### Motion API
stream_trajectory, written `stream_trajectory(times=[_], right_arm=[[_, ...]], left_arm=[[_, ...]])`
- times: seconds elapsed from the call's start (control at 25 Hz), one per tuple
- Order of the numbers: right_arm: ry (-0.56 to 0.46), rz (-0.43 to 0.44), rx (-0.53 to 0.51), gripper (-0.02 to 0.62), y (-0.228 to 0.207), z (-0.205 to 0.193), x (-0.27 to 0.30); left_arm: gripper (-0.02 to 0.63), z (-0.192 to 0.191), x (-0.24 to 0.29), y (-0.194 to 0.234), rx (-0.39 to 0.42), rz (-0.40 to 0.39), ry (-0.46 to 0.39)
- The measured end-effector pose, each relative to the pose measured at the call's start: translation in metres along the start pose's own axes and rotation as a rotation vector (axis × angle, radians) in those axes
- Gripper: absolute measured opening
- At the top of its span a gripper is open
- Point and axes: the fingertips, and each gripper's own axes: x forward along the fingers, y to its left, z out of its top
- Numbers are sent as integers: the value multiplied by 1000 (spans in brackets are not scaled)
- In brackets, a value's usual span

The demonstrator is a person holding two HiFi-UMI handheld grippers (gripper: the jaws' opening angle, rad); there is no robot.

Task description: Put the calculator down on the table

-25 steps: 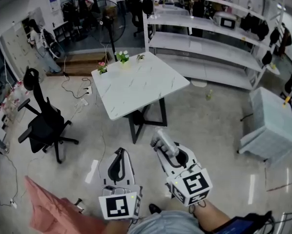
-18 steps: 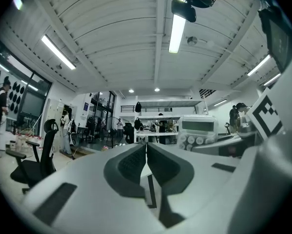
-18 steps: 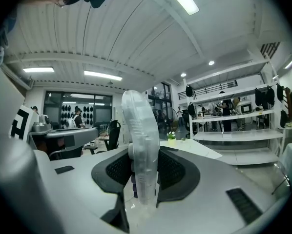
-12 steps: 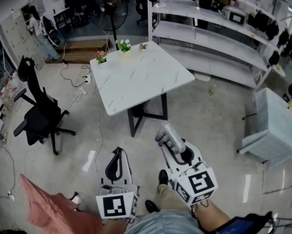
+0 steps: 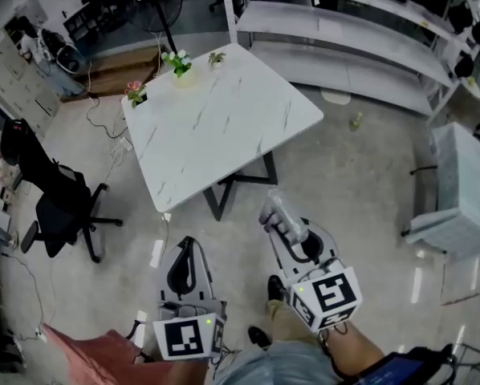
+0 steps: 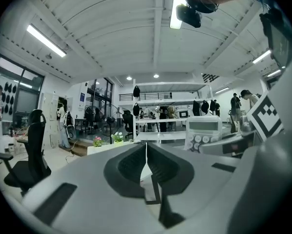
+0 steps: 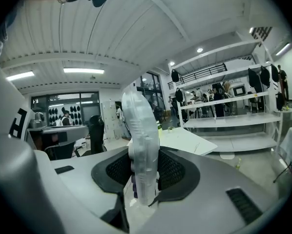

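While right gripper (image 7: 144, 172) clamps slim pale plastic calculator (image 7: 138, 126) | square marble-veined table (image 5: 216, 127) apart

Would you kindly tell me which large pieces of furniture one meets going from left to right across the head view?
In order: black office chair → white marble table → grey cabinet.

The left gripper (image 6: 146, 149) has its jaws together, empty; the calculator (image 6: 203, 132) shows at right, a black chair (image 6: 31, 155) at left.

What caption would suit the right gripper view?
Right gripper clamps a calculator edge-on between its jaws, white marble table ahead.
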Motion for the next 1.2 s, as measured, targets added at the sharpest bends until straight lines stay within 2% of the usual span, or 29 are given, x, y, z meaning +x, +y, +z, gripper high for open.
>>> stream_trajectory(times=[0.24,0.52,0.88,1.2], right_arm=[[-2,21,11,144,-41,25,43],[-56,49,-7,144,-65,66,68],[-54,76,-38,144,-69,75,111],[-6,126,-81,144,-58,79,195]], left_arm=[[9,17,68,-12,8,-12,2],[9,51,108,-18,29,-13,-50],[9,48,137,15,26,41,-56],[9,36,198,73,-14,83,-64]])
